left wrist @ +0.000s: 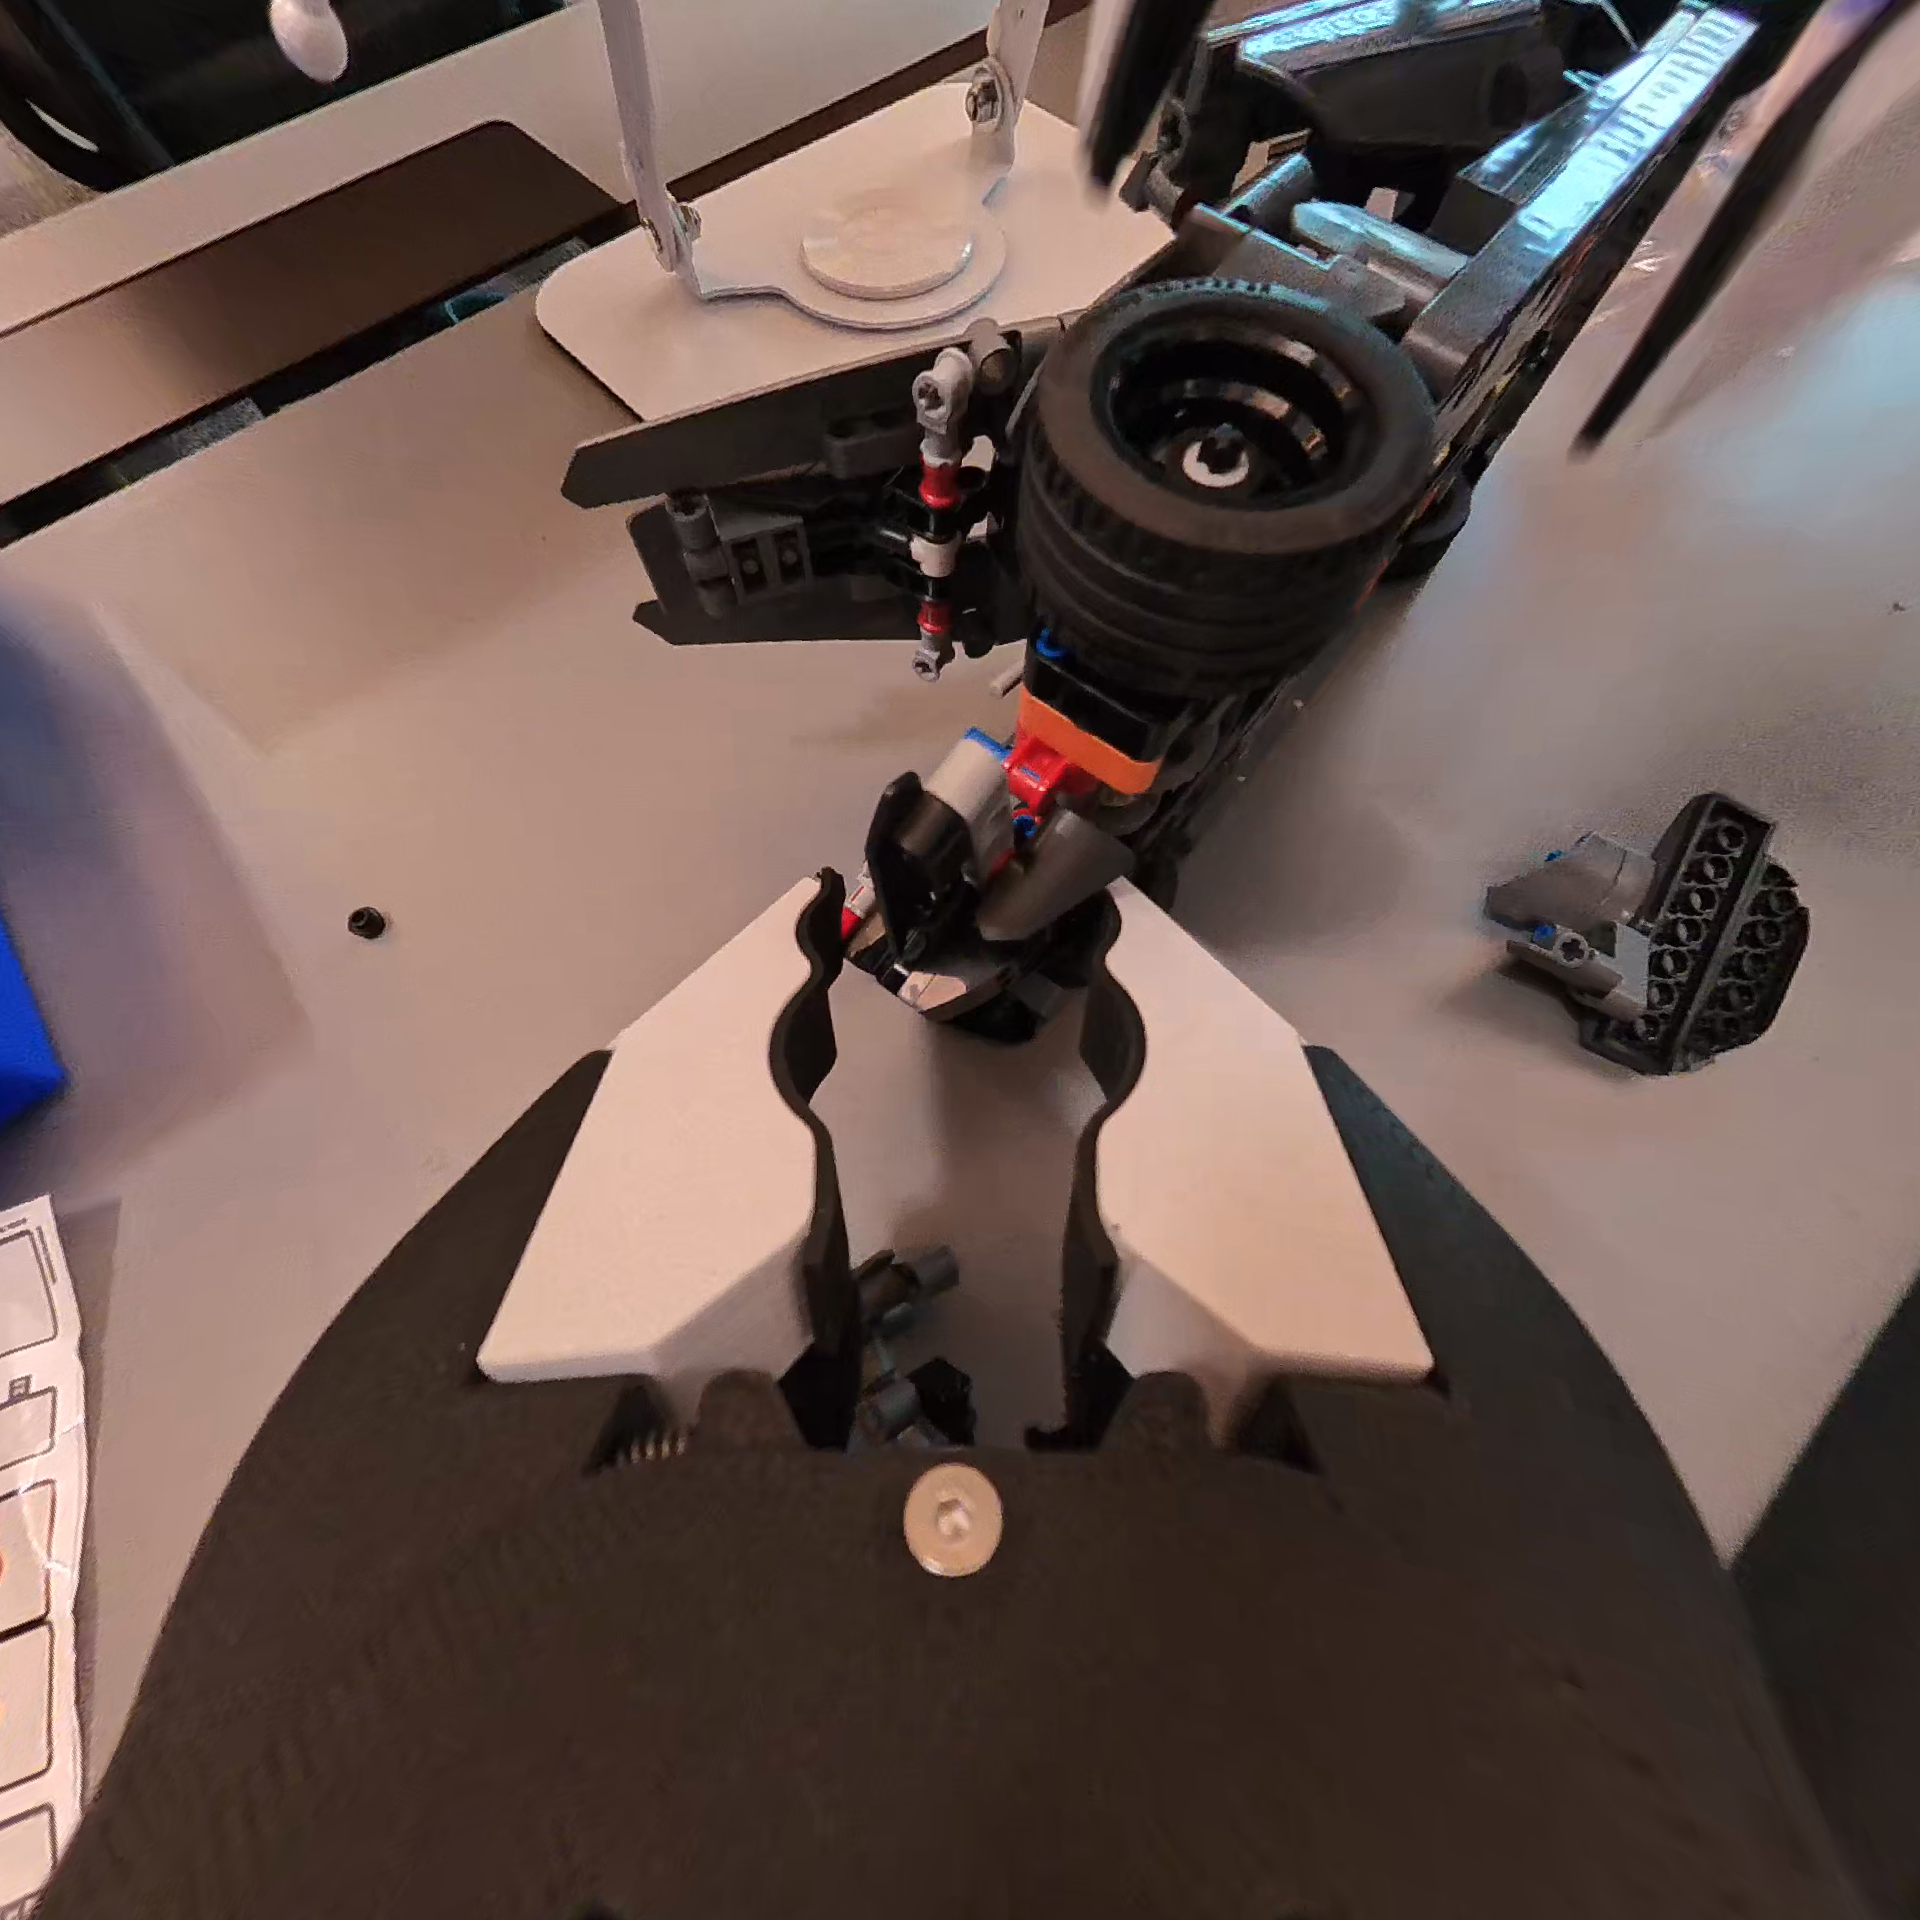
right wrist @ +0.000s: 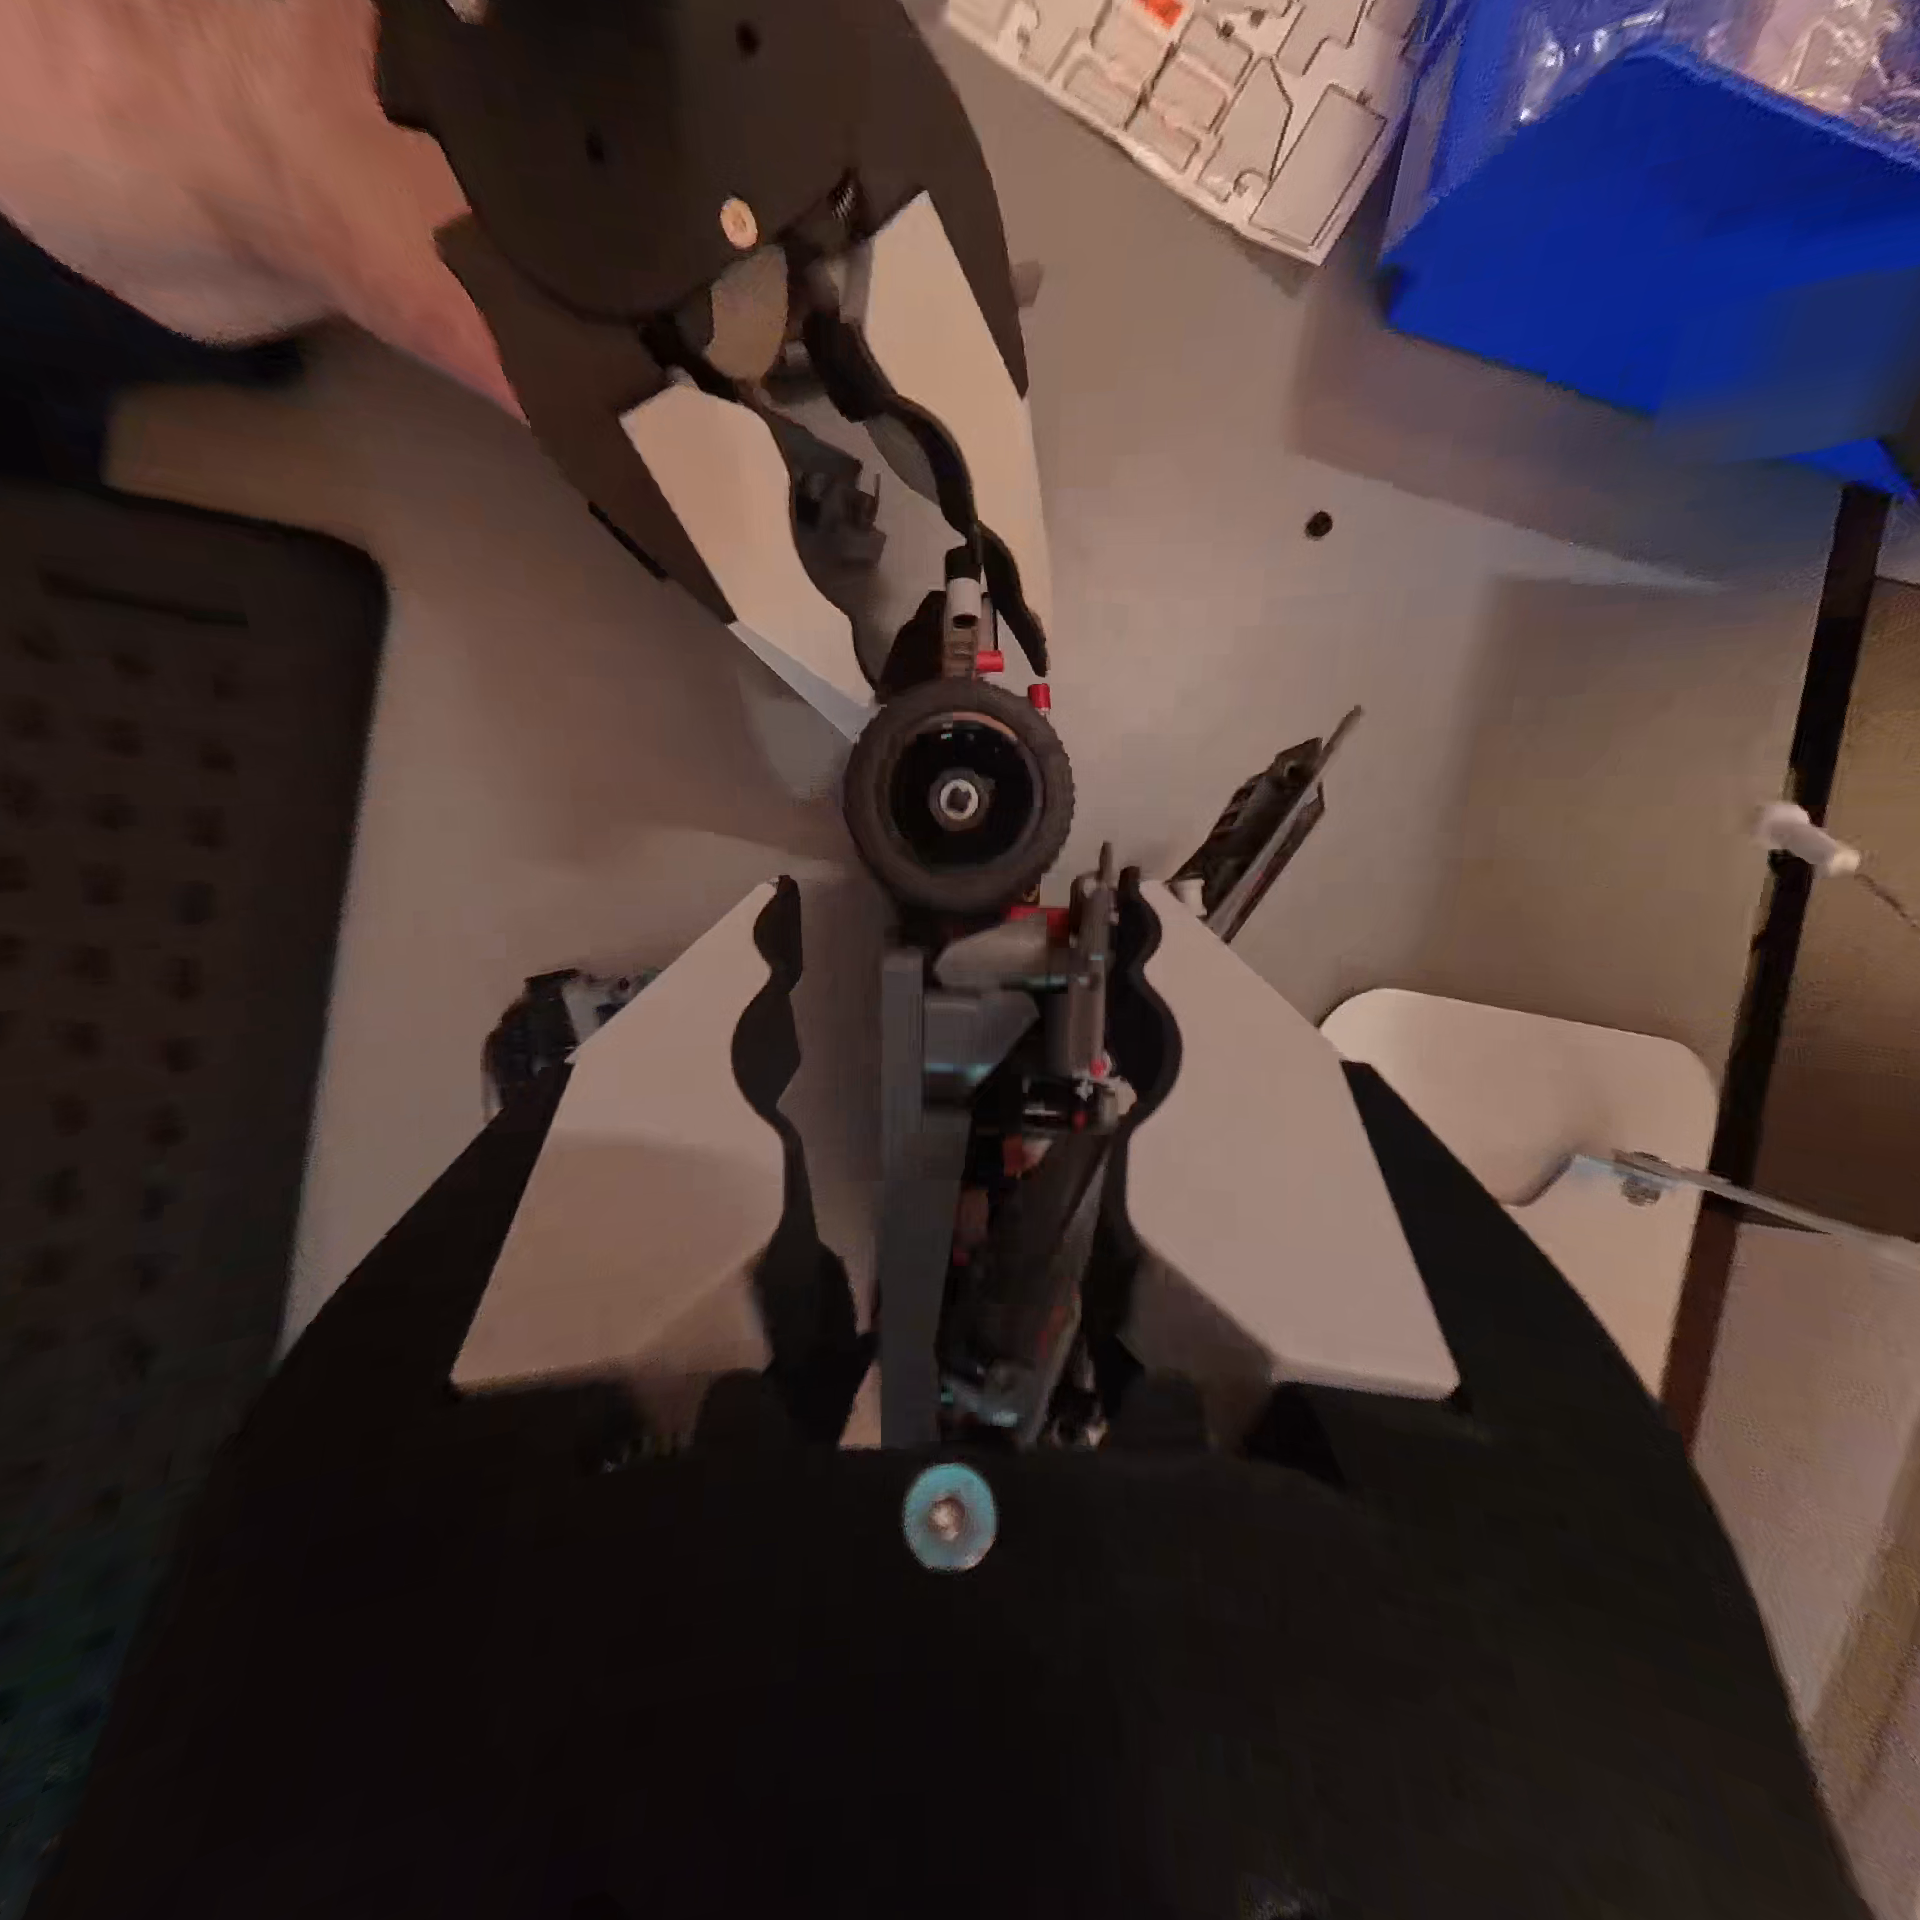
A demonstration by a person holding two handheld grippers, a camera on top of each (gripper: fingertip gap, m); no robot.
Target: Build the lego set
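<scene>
L gripper [left wrist: 961,940] jaws part open, tips clamped on nose end of the black/grey lego car w/ rubber tyre [left wrist: 1226,499], held above the grey table [left wrist: 436,790]. R gripper [right wrist: 961,914] grips car's chassis from the other end. Loose grey beam sub-assy [left wrist: 1662,945] lies nearby.

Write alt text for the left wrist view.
The left claw grips the front end of a dark grey and black Lego car, held up over a grey table. Its black rubber wheel faces the camera; a loose dark grey Lego subassembly lies to the right.
</scene>
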